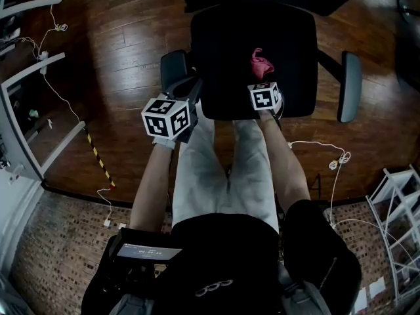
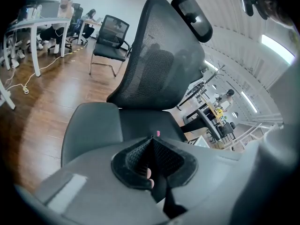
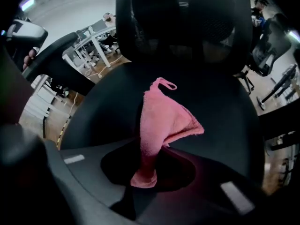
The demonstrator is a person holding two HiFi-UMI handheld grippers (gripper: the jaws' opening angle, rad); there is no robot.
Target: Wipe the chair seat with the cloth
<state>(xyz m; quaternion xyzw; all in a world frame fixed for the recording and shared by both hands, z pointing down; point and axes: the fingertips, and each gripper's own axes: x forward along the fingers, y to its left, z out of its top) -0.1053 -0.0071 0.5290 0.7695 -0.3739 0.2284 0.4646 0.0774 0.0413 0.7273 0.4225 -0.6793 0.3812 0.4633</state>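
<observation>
Wood floor [image 1: 125, 31]; black chair seat [image 1: 223, 77], wiping seemingly barely begun; right gripper [image 3: 145, 172] clamps pink cloth [image 3: 161, 121] over seat; left gripper [image 2: 152, 146] closed, empty.

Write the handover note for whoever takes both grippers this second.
Right gripper: shut on the pink cloth, which is bunched over the front middle of the chair seat.
Left gripper: shut, empty, at the seat's front left corner beside the armrest.
Done: the cloth is gripped and at the seat.
Left: wipe the seat; how much is already wiped does not show.
</observation>
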